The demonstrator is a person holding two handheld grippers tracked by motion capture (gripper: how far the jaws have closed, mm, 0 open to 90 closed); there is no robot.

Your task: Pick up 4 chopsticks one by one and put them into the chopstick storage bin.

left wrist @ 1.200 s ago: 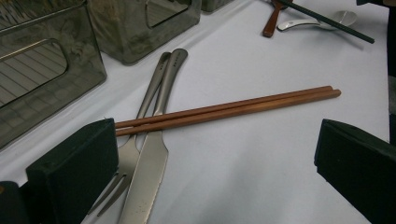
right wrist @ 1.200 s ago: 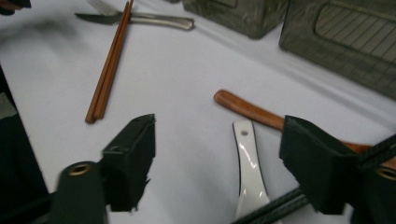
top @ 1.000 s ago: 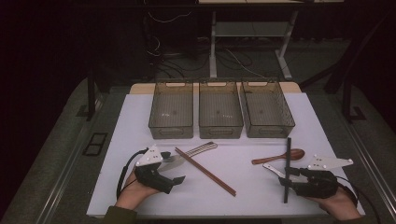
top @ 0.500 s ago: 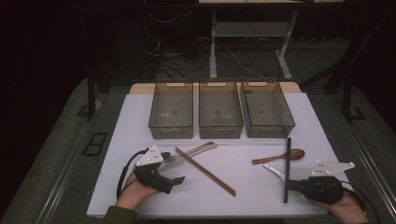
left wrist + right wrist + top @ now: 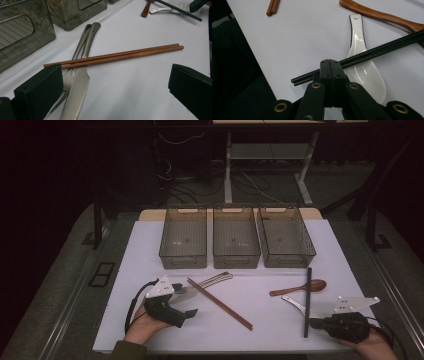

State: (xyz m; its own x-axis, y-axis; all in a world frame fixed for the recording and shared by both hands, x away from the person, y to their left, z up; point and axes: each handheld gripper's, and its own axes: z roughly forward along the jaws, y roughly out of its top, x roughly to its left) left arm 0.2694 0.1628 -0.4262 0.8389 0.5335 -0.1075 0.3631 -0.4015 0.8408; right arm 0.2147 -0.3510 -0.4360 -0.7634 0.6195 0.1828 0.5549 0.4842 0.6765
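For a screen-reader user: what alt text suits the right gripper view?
The right tool, jaws shut, grips black chopsticks lying across a white ceramic spoon on the white table. A wooden spoon lies beyond.

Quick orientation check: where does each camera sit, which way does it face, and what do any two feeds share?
High view: above the near edge, looking forward and down on the table; both hands, left gripper, right gripper.
Left gripper view: low, along open jaws at brown chopsticks.
Right gripper view: along jaws shut on black chopsticks.
Shared: white spoon.
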